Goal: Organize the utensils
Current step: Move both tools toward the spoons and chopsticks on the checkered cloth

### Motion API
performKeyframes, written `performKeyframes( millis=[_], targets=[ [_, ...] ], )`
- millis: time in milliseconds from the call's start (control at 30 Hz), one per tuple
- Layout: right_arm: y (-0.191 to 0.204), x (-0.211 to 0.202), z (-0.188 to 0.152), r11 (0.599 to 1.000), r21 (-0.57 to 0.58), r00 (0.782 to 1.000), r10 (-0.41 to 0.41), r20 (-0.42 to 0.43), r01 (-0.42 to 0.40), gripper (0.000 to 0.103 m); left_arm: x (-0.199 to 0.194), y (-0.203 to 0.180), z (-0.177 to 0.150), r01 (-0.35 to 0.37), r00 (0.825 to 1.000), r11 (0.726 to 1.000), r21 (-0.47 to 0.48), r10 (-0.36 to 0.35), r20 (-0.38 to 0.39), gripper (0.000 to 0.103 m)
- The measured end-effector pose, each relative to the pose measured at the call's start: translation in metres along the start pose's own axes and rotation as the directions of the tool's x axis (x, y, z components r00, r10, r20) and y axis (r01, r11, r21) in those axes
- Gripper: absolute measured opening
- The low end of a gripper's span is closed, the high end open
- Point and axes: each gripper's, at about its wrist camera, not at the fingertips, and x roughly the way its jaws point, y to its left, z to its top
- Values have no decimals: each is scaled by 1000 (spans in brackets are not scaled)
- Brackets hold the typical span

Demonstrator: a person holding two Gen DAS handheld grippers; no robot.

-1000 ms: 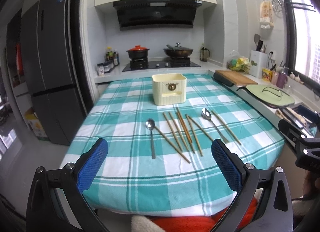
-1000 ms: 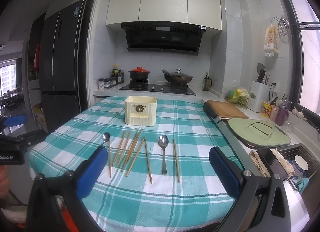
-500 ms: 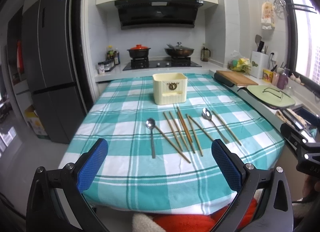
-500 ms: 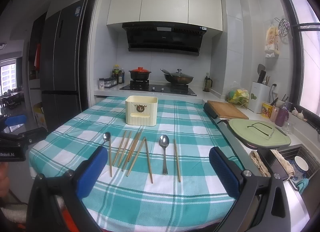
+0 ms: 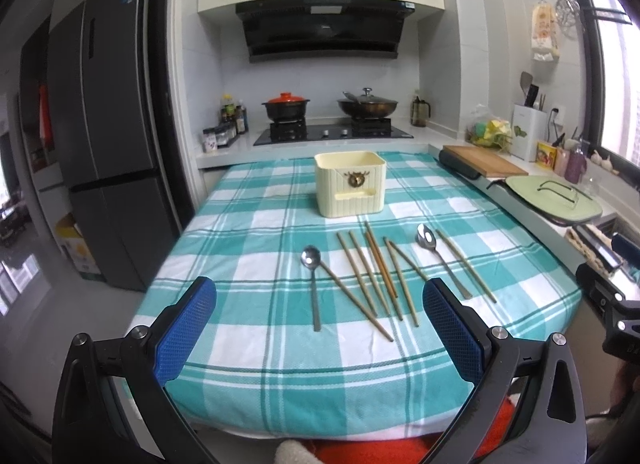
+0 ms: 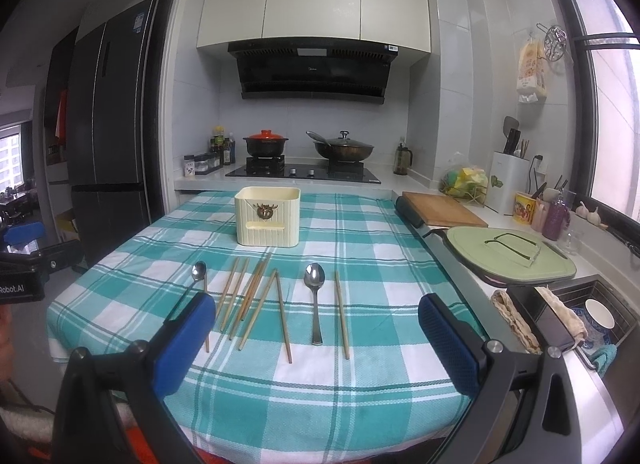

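Wooden chopsticks (image 6: pixel 256 300) (one behind left finger (image 6: pixel 184 348))

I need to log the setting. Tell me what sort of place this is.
A home kitchen, most likely. A stove with two pots sits under a hood, a fridge stands to the left, and chopsticks and spoons lie on a checked tablecloth.

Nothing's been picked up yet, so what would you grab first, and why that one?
Probably lower the open right gripper onto the right spoon. It lies apart from the chopsticks, handle pointing toward the gripper, and the cream holder stands just behind.
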Motion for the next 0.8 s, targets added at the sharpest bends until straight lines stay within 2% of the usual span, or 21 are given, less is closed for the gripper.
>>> performKeyframes(
  millis=[400, 600, 800],
  targets=[
    [0, 13, -2, 1000, 6, 999, -17, -33, 17, 103, 16, 4, 3, -17, 1000, 1000, -23, 17, 2, 103],
    [-5, 23, -2, 999, 10, 998, -42, -52, 43, 103, 35, 1, -1, -14, 997, 1000, -4, 13, -71, 103],
    [-9, 38, -2, 998, 16, 994, -62, -92, 63, 103, 49, -6, -2, -11, 994, 999, 31, 14, -108, 103]
  ],
)
